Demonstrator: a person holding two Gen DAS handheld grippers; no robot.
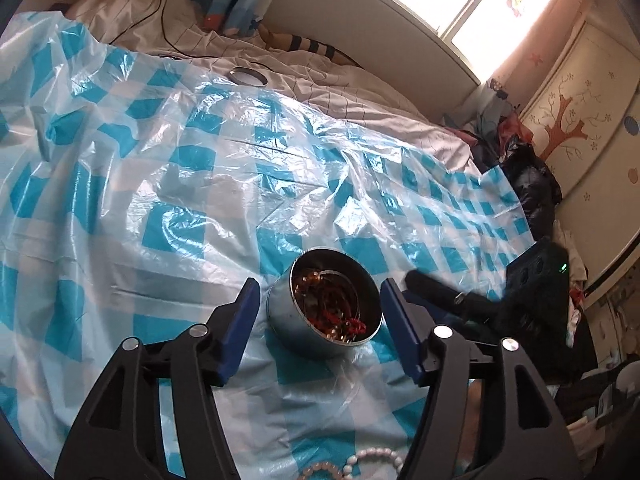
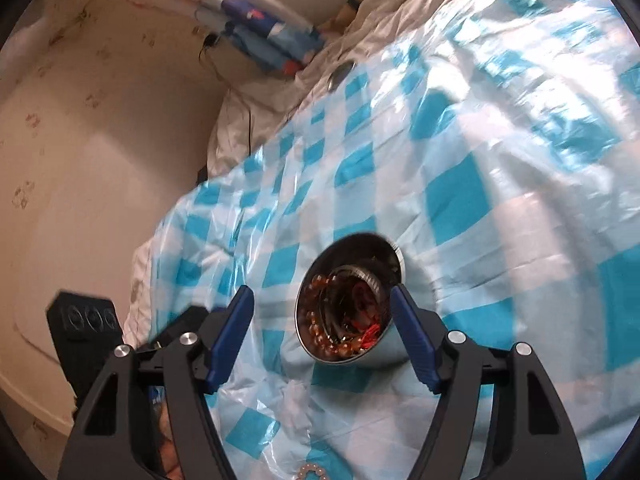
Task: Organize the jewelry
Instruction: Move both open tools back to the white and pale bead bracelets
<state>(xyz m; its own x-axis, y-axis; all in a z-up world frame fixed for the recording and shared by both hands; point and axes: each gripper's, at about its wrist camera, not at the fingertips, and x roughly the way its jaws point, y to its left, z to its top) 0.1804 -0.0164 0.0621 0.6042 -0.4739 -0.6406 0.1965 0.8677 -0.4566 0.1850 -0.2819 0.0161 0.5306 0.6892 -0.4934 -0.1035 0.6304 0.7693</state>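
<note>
A round metal tin sits low in the middle of the left wrist view, on the blue-checked plastic sheet spread over the bed; it is tipped toward the camera and full of amber beads and red cords. The left gripper has its jaws spread on either side of the tin, not pressing it. In the right wrist view the right gripper also stands with jaws spread, the right-hand one just beside the tin.

The tin looks stiff, smooth and likely slippery, and it rests unsteadily on soft bedding. Its curved wall is the safest hold. A white bead bracelet at the bottom edge looks light and floppy.
</note>
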